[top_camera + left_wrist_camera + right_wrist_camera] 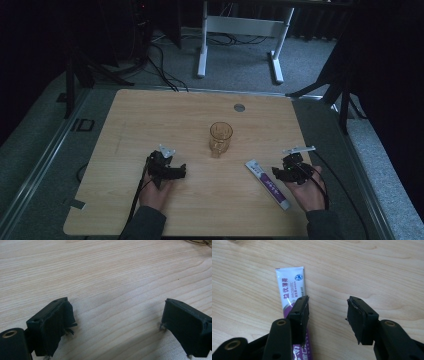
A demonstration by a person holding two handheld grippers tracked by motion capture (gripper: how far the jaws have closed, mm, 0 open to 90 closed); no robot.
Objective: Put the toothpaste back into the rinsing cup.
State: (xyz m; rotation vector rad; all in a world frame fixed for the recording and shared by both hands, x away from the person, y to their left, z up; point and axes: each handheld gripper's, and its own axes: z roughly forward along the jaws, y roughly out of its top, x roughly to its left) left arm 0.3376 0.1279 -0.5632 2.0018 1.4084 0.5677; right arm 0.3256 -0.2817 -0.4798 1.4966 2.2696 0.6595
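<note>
A white and purple toothpaste tube (267,184) lies flat on the wooden table (150,115) at the front right. My right gripper (278,172) rests just right of it, held in a hand. In the right gripper view the jaws of this gripper (327,315) stand open over bare wood, and the tube (290,286) lies outside them, partly hidden behind the left jaw. An amber see-through cup (220,138) stands upright mid-table. My left gripper (181,171) lies low at the front left, pointing right. It (117,320) is open with only bare table between its fingers.
A grey round cap (239,107) sits in the tabletop near the far edge. Beyond the table, white desk legs (202,50) and cables lie on the grey floor. Dark stands flank both sides.
</note>
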